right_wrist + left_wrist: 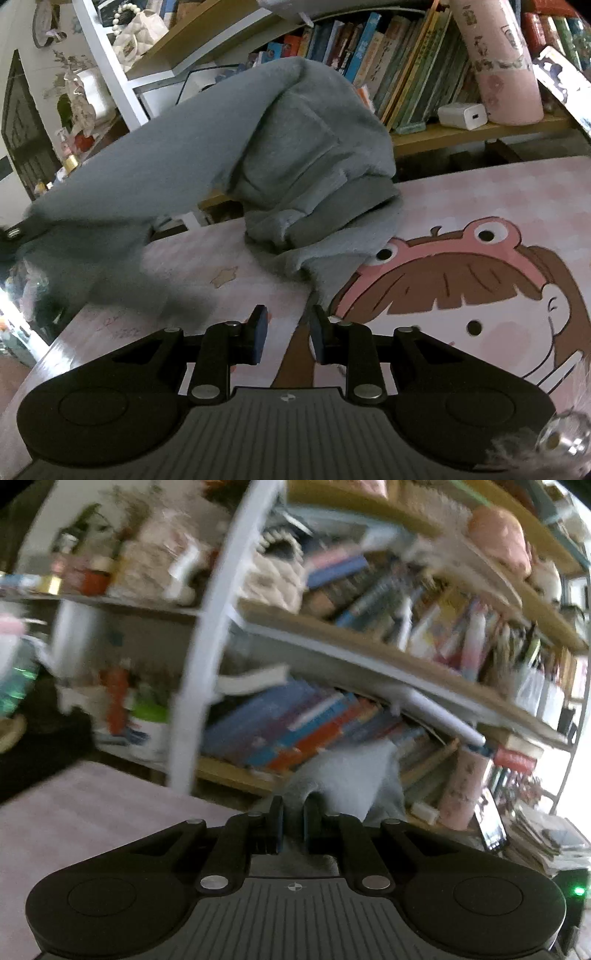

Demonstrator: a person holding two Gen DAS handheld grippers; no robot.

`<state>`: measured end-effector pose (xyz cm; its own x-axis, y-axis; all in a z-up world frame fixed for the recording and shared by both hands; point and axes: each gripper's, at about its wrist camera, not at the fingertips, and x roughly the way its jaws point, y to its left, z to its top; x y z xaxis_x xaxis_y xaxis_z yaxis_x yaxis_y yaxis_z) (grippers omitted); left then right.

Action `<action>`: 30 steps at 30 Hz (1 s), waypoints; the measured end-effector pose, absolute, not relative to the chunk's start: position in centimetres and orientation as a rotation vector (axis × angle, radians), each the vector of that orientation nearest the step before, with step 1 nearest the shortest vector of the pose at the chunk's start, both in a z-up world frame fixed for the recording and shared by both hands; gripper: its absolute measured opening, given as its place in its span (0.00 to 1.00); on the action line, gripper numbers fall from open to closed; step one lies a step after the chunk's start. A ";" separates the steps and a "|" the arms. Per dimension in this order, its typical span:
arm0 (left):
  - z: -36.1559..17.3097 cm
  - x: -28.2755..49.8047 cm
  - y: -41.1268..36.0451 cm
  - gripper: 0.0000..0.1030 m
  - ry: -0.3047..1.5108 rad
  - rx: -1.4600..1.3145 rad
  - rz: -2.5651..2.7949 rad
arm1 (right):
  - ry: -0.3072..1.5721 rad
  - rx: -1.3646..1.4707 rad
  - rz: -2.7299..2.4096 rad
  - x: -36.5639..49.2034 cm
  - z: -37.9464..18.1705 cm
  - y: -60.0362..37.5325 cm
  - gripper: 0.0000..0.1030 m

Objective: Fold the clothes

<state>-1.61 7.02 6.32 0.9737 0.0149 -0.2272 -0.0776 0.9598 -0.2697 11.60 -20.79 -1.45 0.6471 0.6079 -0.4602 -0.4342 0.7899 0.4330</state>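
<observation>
A grey fleece garment (295,147) lies partly bunched on the pink cartoon table mat (480,206). One end of it is lifted off the table and stretched toward the left edge of the right wrist view. In the left wrist view, my left gripper (294,805) is shut on a fold of the grey garment (343,775) and holds it up in front of the bookshelf. My right gripper (288,317) is open just above the mat. It sits a little in front of the garment's near hem, with nothing between its fingers.
A bookshelf (388,55) packed with books stands right behind the table. On its lower board are a pink patterned tube (498,66) and a white charger (461,116). A white shelf post (207,646) rises at the left. A phone (493,823) leans at the right.
</observation>
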 end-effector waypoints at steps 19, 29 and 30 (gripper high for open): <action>5.2 -5.9 8.5 0.75 0.234 -0.210 0.374 | 0.634 0.340 0.611 9.8 -1.2 -21.5 0.27; 4.1 0.2 -2.2 0.78 0.340 0.184 0.076 | 0.616 0.316 0.611 9.5 -1.1 -21.4 0.32; 4.0 1.0 -3.6 0.78 0.340 0.232 0.045 | 0.613 0.320 0.608 9.5 -1.1 -21.5 0.32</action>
<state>0.97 -3.59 4.03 0.9420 0.0822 -0.3255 -0.0045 0.9725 0.2327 9.51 -21.53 -1.06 0.6529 0.6166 -0.4400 -0.4340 0.7806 0.4498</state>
